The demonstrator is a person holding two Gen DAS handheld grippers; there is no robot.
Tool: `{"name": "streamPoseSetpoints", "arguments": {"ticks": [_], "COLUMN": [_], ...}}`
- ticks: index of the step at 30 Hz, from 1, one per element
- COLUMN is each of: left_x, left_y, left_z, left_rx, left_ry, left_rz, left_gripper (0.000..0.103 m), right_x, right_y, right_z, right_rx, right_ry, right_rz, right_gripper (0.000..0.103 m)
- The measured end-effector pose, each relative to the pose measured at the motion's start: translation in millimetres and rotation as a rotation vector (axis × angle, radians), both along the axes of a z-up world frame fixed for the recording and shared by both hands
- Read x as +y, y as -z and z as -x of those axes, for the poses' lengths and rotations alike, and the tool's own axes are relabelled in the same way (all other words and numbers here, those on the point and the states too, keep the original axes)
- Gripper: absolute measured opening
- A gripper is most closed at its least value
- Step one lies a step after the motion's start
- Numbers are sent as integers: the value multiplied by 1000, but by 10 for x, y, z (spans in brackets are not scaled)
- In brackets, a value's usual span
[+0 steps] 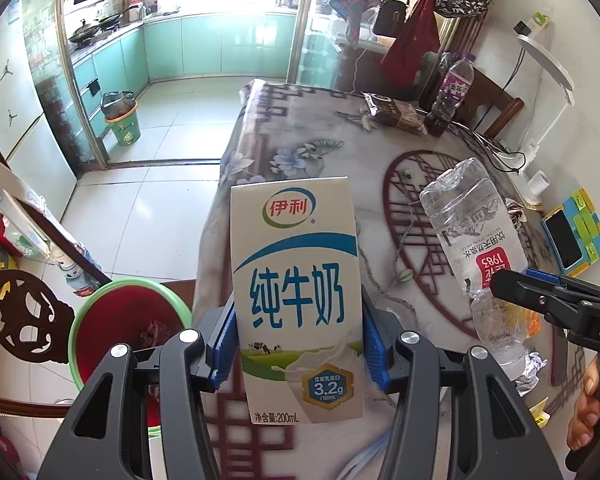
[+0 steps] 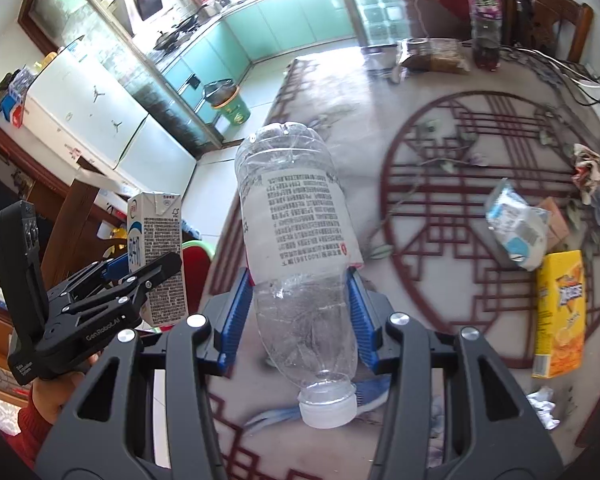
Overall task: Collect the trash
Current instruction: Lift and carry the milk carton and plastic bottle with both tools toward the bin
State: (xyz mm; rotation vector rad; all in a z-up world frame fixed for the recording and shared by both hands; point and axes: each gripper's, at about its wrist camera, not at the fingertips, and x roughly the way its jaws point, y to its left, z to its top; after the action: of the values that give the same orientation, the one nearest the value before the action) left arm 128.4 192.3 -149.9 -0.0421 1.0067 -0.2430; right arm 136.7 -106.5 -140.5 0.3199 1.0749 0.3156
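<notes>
Blue-padded left gripper clasped a white milk carton; the right gripper clasped a clear crumpled plastic bottle, both above the table. Next, probably, the red-lined green bin.

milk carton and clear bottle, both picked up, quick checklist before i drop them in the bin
1. White and blue milk carton clamped in left gripper: ok.
2. Empty clear plastic bottle clamped in right gripper: ok.
3. Bottle's white cap on: ok.
4. Green-rimmed bin with red liner open beside the table: ok.
5. Carton directly above the bin: not ok.
6. Carton empty: cannot tell.
</notes>
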Motion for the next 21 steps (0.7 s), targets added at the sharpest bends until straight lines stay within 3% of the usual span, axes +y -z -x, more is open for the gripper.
{"name": "streamPoseSetpoints", "arguments": {"ticks": [21], "left_x": [1200], "left_y": [398], "left_z": [-33], "left_rx": [82], "left_ry": [-197], "left_rz": [-62], "left_gripper": [50], "right_x": [1317], "right_y": [102], "right_z": [-104], "right_rx": [34], "right_ry": [-295], "right_rz": [-9], "right_gripper": [46]}}
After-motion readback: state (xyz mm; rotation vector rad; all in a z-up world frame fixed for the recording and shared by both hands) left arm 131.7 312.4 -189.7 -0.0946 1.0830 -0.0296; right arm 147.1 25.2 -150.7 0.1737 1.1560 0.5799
